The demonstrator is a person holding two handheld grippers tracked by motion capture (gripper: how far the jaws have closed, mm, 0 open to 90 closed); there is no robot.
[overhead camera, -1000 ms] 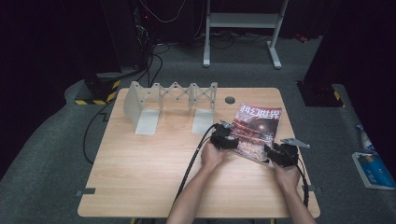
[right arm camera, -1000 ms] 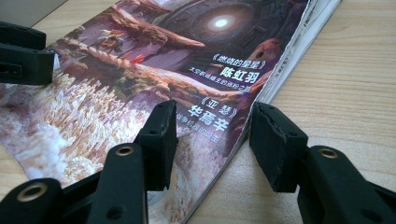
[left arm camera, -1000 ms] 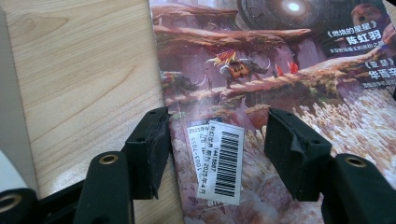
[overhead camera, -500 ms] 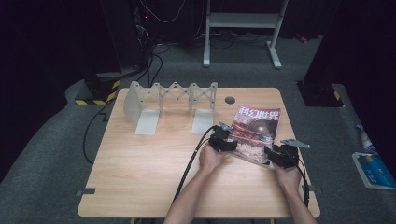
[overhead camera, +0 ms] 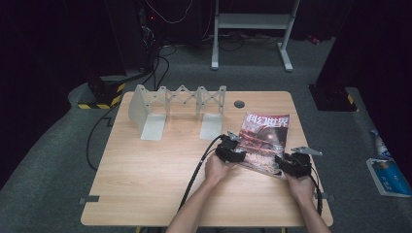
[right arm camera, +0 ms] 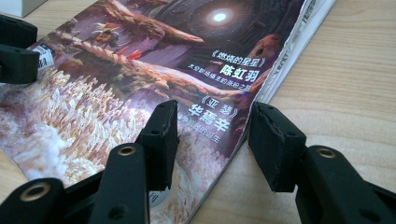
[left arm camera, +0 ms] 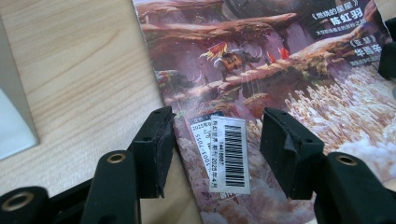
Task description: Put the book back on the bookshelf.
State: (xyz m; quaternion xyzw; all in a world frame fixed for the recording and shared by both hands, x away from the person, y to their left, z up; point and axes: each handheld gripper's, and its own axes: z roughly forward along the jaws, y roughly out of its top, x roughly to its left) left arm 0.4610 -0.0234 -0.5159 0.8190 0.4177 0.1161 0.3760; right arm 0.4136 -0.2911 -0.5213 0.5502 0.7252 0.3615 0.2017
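On the pale wooden surface [overhead camera: 145, 179], toward its right half, lies the thin glossy magazine with a reddish fantasy cover [overhead camera: 262, 141], flat and slightly askew. The left claw [overhead camera: 232, 154] straddles its near-left edge by the white barcode sticker [left arm camera: 224, 154], jaws apart though they have just been closing a little, pads clear of the paper. The right claw [overhead camera: 291, 165] stands wide over the near-right corner, one jaw above the cover, the other over bare wood, nothing clamped.

My worry is the grip — the cover is slick and the magazine limp, so a pinch on the top sheet alone could peel it up or tear it, and two claws pulling unevenly might crease the spine. A jaw could also just skid the magazine across the wood.

Whether any jaw tip touches the paper I cannot tell. The folding grey metal book rack [overhead camera: 180, 104] stands well apart at the back; its far side is hidden.
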